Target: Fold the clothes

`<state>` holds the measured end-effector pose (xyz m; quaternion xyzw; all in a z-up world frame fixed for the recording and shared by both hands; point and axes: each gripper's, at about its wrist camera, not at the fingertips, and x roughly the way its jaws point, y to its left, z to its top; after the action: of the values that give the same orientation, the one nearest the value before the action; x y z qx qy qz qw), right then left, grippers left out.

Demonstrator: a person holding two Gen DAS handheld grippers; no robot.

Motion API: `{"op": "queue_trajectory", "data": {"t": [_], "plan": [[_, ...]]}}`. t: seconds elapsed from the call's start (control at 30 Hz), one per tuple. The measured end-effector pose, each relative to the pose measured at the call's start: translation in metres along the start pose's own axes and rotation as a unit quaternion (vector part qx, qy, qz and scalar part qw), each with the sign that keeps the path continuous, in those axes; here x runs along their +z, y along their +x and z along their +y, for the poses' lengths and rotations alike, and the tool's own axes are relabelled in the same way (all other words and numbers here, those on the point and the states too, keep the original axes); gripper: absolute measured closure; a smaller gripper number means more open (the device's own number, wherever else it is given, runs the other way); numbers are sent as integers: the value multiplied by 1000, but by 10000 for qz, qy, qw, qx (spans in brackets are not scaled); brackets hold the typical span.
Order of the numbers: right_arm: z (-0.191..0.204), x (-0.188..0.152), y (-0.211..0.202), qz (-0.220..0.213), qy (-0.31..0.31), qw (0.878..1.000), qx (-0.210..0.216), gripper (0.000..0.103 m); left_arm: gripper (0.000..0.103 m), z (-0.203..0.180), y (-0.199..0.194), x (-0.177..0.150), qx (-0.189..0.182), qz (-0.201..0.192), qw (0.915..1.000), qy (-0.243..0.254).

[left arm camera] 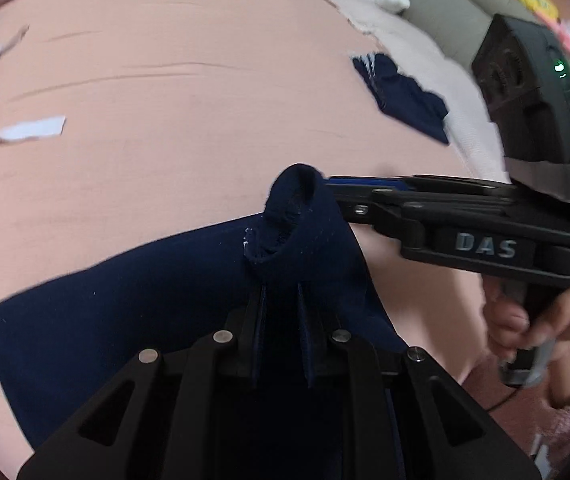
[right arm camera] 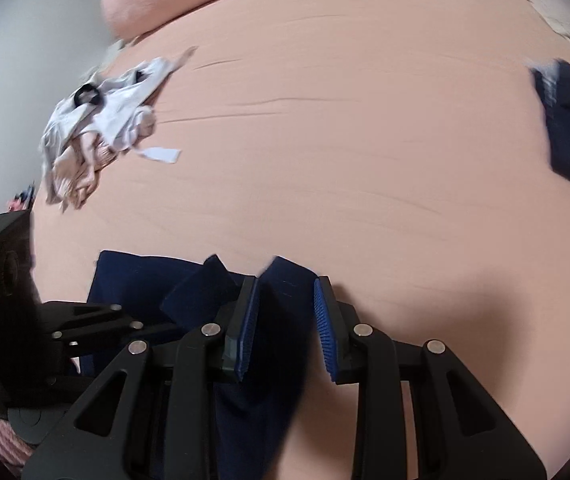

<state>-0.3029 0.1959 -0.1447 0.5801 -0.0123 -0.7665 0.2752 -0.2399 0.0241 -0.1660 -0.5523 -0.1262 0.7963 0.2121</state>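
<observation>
Only one piece of lettering can be read: the raised capitals "DAS" are seen in the left wrist view, moulded in pale grey on the black side plate of the right gripper, just ahead of its handle. A small green light is shown glowing on the black housing mounted above that gripper, but no figure or word is made out beside it. In the right wrist view nothing legible is found; no label, brand or number is picked out on any of the clothes.
</observation>
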Motion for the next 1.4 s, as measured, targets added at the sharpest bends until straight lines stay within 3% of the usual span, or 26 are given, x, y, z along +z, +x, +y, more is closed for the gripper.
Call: {"op": "queue_trajectory", "data": {"t": [0.2, 0.37, 0.47, 0.6, 0.63, 0.73, 0.83, 0.9, 1.0, 1.1, 1.17, 1.2, 1.3, 1.4], "plan": [[21, -4, 16, 360, -757, 9954, -456, 72, 86, 2, 4, -3, -56, -33, 9999, -89], [29, -28, 16, 589, -1648, 9733, -1482, 75, 86, 3, 5, -3, -76, -16, 9997, -218], [17, -34, 6, 434, -1508, 9729, -1696, 74, 86, 4, 3, -4, -120, -114, 9996, -243], [-26, -41, -19, 56, -751, 9657, -2484, 77, 86, 1, -5, -8, -153, -357, 9991, -148], [-36, -43, -27, -66, -482, 9695, -2402, 77, 86, 0, -7, -9, -161, -418, 9989, -124], [-50, -46, -56, -494, 315, 9886, -1384, 77, 83, -3, -13, -12, -185, -600, 9980, -53], [-20, -41, -67, -844, 195, 9943, -617, 77, 78, -6, -22, -15, -210, -779, 9967, 0], [7, -35, -57, -791, -64, 9965, -271, 72, 70, -7, -42, -17, -83, -919, 9957, -28], [31, -33, -38, -597, -415, 9956, -594, 69, 65, 3, -60, -23, 256, -956, 9951, -69], [22, -37, -21, -454, -327, 9934, -1006, 71, 65, 20, -57, -29, 579, -840, 9947, -113], [7, -45, -15, -456, -245, 9866, -1549, 74, 65, 35, -50, -34, 907, -685, 9933, -204], [2, -49, -13, -481, -190, 9840, -1706, 73, 65, 42, -51, -36, 885, -689, 9934, -239], [6, -62, -30, -698, -240, 9769, -2005, 72, 62, 44, -68, -37, 1043, -993, 9892, -278], [16, -70, -55, -1199, -444, 9668, -2214, 72, 62, 55, -81, -39, 1153, -1208, 9846, -521]]}}
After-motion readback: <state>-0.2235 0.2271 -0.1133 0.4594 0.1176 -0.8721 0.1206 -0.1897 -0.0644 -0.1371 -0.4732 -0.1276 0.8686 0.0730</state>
